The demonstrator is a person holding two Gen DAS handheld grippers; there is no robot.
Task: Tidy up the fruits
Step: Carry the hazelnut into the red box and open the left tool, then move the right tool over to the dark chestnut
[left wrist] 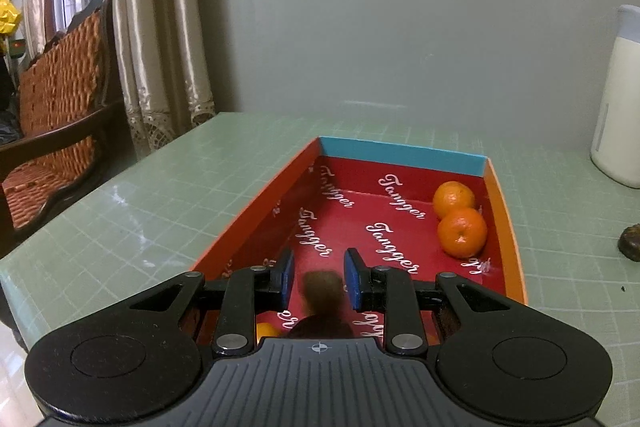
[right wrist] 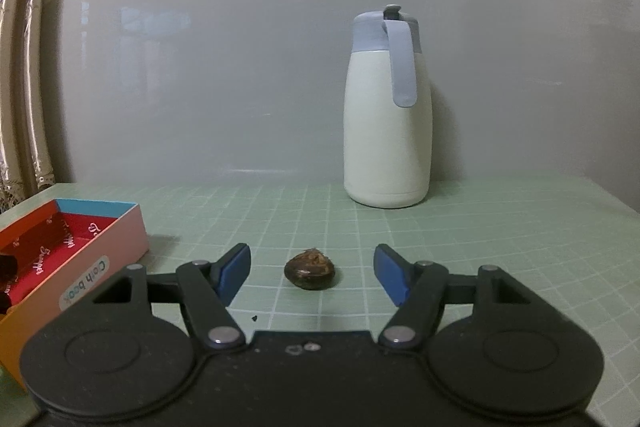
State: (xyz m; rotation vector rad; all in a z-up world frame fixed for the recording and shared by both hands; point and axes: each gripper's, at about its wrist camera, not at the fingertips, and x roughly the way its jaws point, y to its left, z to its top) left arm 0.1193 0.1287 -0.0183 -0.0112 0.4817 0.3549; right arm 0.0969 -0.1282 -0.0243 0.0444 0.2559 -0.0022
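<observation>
My left gripper (left wrist: 319, 277) hangs over the near end of a red box (left wrist: 402, 153) with its jaws apart. A blurred brown fruit (left wrist: 323, 293) is between and below the pads, not gripped. Two oranges (left wrist: 460, 223) lie at the box's far right side. Another orange (left wrist: 267, 330) peeks out beneath the gripper. My right gripper (right wrist: 312, 273) is wide open, low over the table, with a brown chestnut-like fruit (right wrist: 309, 269) lying on the mat between its fingers, untouched. That fruit also shows in the left wrist view (left wrist: 631, 242).
A white thermos jug (right wrist: 387, 115) with a blue lid stands at the back by the wall. The box (right wrist: 120, 239) sits left of the right gripper. A wicker chair (left wrist: 56, 115) and curtains stand beyond the table's left edge.
</observation>
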